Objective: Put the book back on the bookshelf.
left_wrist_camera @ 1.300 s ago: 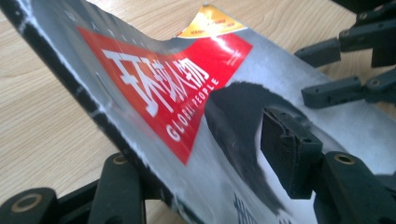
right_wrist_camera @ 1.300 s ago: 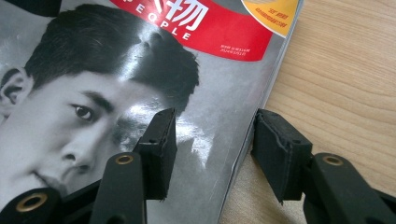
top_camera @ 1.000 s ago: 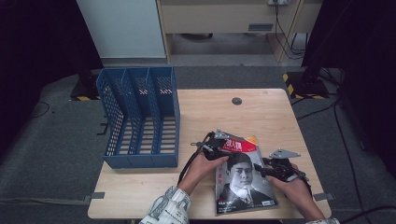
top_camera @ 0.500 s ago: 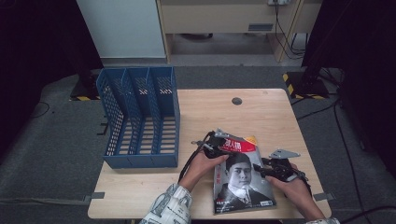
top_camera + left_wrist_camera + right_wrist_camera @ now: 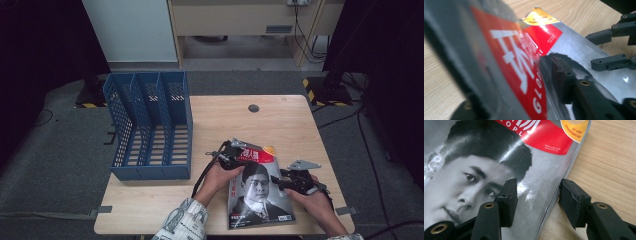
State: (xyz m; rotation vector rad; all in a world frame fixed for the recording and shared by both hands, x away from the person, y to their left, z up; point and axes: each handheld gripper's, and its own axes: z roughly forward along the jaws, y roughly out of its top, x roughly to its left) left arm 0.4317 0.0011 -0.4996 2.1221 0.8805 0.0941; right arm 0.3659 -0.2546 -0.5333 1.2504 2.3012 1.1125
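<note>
Since the earlier frames little has shifted: both my hands sit where they were, but my left gripper's (image 5: 239,151) jaws have just been closing, with the magazine's (image 5: 257,192) top left corner between them. Left gripper view shows one jaw above the cover and a blurred one under it, clamped on the lifted corner. My right gripper (image 5: 280,181) stands half open, one jaw over the cover, the other outside on the wood, straddling the right edge (image 5: 554,202); pads not pressing. Magazine is glossy: black-and-white portrait, red title block, yellow patch at top right corner, lying on the near right part of the table (image 5: 220,120). Left forearm in patterned sleeve (image 5: 182,222) reaches up from the bottom; right hand (image 5: 312,200) grips from the side. Blue file rack (image 5: 147,125) stands well apart, left.
</note>
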